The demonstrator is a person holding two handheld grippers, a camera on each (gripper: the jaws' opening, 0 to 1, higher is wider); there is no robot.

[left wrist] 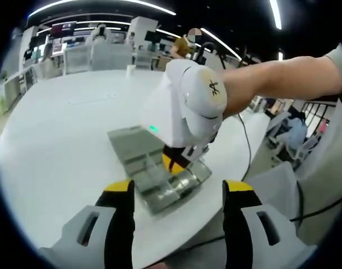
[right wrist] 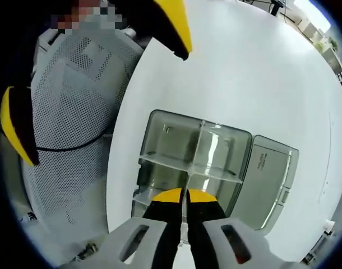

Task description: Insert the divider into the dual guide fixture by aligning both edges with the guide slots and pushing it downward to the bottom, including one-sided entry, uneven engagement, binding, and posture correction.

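On the white tabletop [left wrist: 59, 145], near its edge, saw the guide fixture [left wrist: 160, 178], a clear plastic box with its hinged lid [left wrist: 130, 140] folded out flat beside it. In the left gripper view, found the left tool [left wrist: 179, 190] spread wide, holding nothing, hanging short of the fixture with its yellow-tipped jaws framing the box from the near side. Just beyond, noted the right tool [left wrist: 172, 163], white-bodied and gripped at the end of a person's bare forearm [left wrist: 283, 78], pointing down with its yellow tips inside the open box. Made out a dark cable [left wrist: 246, 140] trailing off the tabletop edge behind it.

From the right gripper view, looked straight down into the guide fixture [right wrist: 154, 120]. Saw the right tool [right wrist: 185, 196] drawn narrow, jaws almost together, pinched on the top edge of the divider [right wrist: 200, 151], a thin clear panel standing upright inside the box and running away from the jaws toward the far wall. Noted a second clear wall crossing it at a right angle, splitting the interior into compartments. Could not tell how deep the divider sat, nor whether both its ends were in their slots. Found the lid [right wrist: 269, 168] lying flat on the tabletop [right wrist: 244, 67] to the right of the box. At upper left, caught the left tool [right wrist: 98, 84], jaws far apart, above a grey mesh chair [right wrist: 75, 162] beside the tabletop.
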